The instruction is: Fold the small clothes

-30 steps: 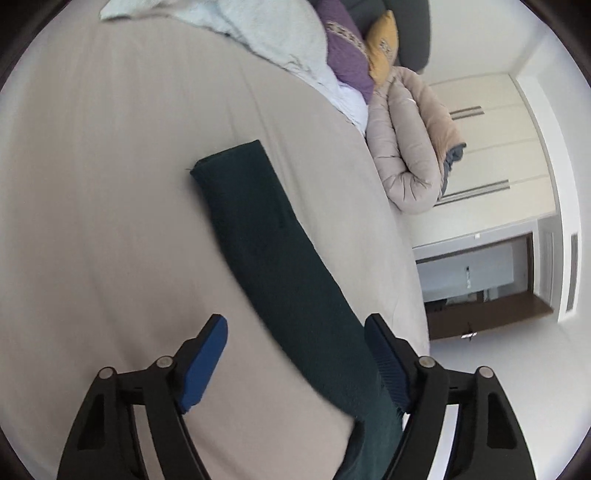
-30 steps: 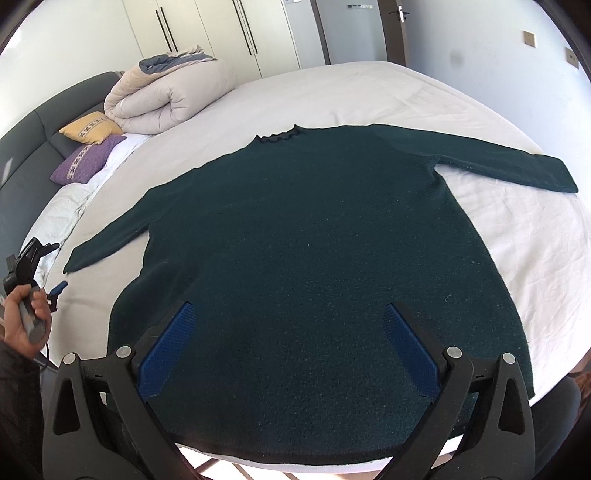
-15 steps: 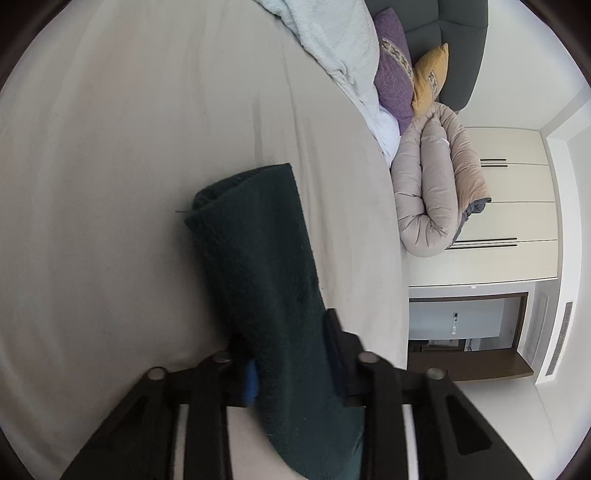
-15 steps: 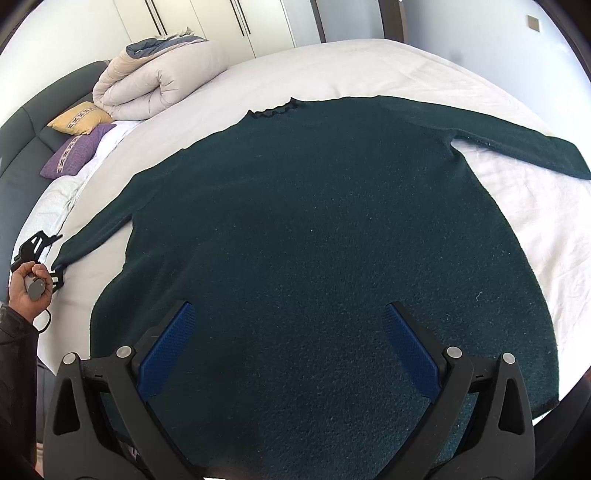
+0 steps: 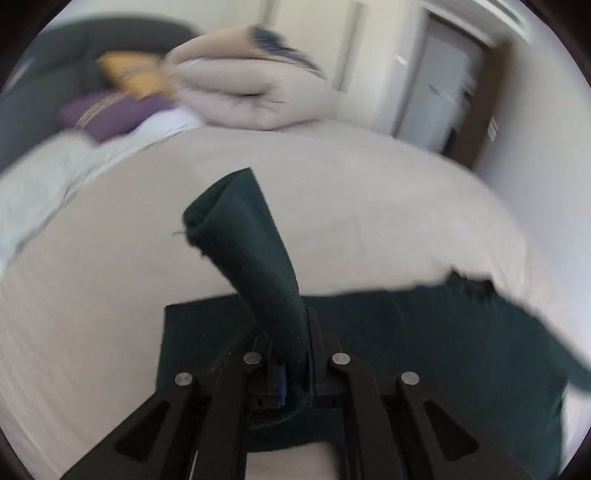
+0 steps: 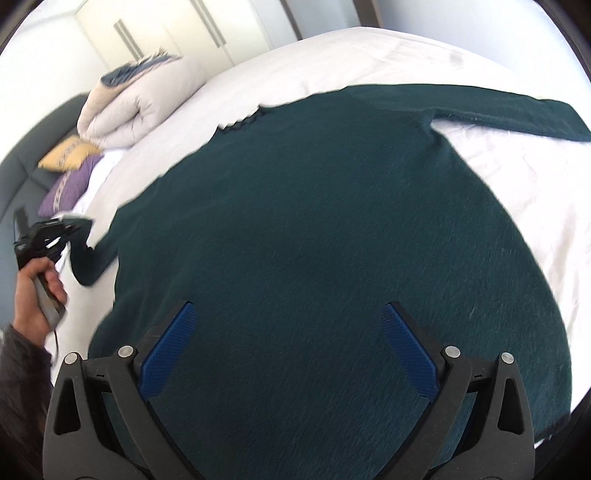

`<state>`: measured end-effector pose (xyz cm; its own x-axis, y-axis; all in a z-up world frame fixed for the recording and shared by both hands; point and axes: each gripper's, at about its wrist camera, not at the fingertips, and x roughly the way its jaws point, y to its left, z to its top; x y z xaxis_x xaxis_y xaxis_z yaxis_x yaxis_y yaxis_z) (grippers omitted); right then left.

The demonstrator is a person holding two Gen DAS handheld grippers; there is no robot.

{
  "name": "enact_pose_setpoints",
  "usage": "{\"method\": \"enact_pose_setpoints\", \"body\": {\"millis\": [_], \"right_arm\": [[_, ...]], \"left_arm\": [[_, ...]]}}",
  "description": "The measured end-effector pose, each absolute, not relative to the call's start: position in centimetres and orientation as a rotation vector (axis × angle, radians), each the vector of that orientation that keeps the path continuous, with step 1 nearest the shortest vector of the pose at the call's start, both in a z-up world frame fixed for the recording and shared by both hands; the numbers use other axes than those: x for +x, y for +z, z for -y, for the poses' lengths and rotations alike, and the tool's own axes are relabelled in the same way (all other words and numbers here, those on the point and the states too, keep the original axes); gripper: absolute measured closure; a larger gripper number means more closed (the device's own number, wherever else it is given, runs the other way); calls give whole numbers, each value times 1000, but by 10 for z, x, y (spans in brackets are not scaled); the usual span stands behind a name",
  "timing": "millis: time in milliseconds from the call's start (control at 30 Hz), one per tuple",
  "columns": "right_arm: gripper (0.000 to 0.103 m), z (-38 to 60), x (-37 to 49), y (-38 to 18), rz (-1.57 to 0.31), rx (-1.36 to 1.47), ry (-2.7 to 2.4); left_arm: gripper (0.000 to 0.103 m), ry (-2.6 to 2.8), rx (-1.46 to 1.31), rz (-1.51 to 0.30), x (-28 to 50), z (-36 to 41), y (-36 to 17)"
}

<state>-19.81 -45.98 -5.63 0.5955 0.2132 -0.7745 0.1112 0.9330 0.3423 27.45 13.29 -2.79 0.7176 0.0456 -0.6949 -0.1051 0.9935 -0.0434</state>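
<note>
A dark green sweater point(image 6: 332, 229) lies flat on the white bed point(image 6: 517, 177), its right sleeve point(image 6: 517, 114) stretched out to the side. My left gripper point(image 5: 293, 354) is shut on the left sleeve's cuff point(image 5: 247, 251), which stands up out of the jaws above the sweater body point(image 5: 424, 339). In the right wrist view the left gripper point(image 6: 75, 225) sits at the far left in a hand point(image 6: 33, 291), with the sleeve bent back beside the body. My right gripper point(image 6: 288, 350) hangs open over the sweater's lower part, nothing between its blue pads point(image 6: 410, 354).
A rolled beige duvet point(image 6: 136, 103) lies at the head of the bed beside a yellow cushion point(image 6: 68, 155) and a purple cushion point(image 6: 70, 184). A dark grey headboard point(image 6: 22, 162) runs on the left. White wardrobe doors point(image 6: 177, 29) stand behind.
My left gripper went from open around the sleeve to shut on its cuff, then lifted and swung it toward the sweater body. My right gripper came lower and closer over the sweater, still open.
</note>
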Motion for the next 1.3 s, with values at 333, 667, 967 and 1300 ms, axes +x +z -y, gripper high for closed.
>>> {"method": "enact_pose_setpoints", "body": {"millis": [333,667,967,1300], "right_arm": [[2,492,-56,-71,-1023,603,276],[33,398,97,-136,-1232,945,572],[80,306,156,-170,-1345,902,577],[96,314,187,-142,-1224,719,493]], "left_arm": [[94,26,337,-800,265,-9,-101],[91,-10,168,-760,252,-27,-102],[84,-30,98,-752,246,-35,-101],[23,-49,-177,-671,211,-69,-67]]}}
